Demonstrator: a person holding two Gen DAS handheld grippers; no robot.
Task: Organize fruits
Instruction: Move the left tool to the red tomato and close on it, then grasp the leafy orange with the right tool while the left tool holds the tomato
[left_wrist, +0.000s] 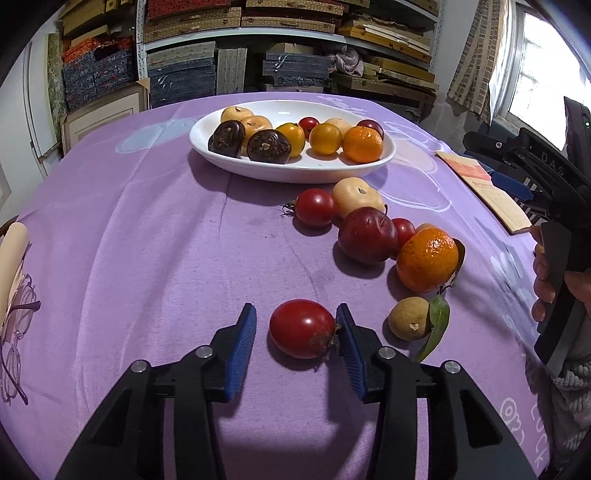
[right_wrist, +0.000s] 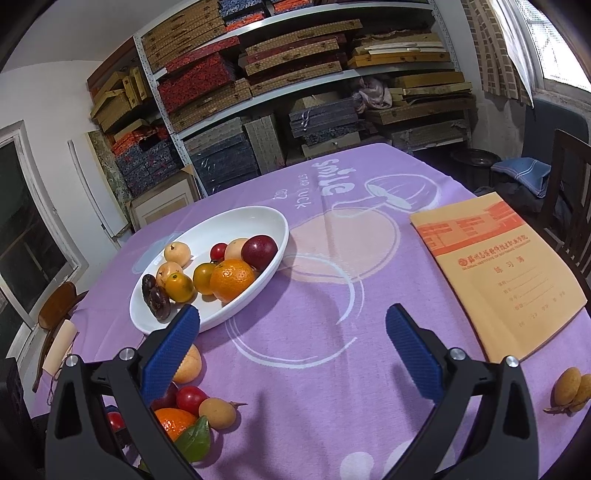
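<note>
A red tomato (left_wrist: 302, 328) lies on the purple cloth between the blue pads of my left gripper (left_wrist: 296, 308). The right pad touches its stem side, while a gap shows at the left pad (left_wrist: 243, 336), so the gripper is open. Beyond it lie loose fruits: an orange (left_wrist: 427, 260), a plum (left_wrist: 367, 236), another tomato (left_wrist: 314, 206), a pale fruit (left_wrist: 356, 195) and a tan fruit with a leaf (left_wrist: 408, 319). The white plate (left_wrist: 295, 173) holds several fruits. My right gripper (right_wrist: 292, 311) hovers open and empty near the plate (right_wrist: 221, 232).
An orange notebook (right_wrist: 498, 277) lies at the table's right side. Two small tan fruits (right_wrist: 570, 387) sit near the right edge. Eyeglasses (left_wrist: 18, 332) rest at the left edge. Shelves stacked with boxes stand behind the table. A hand (left_wrist: 546, 280) holds the right gripper.
</note>
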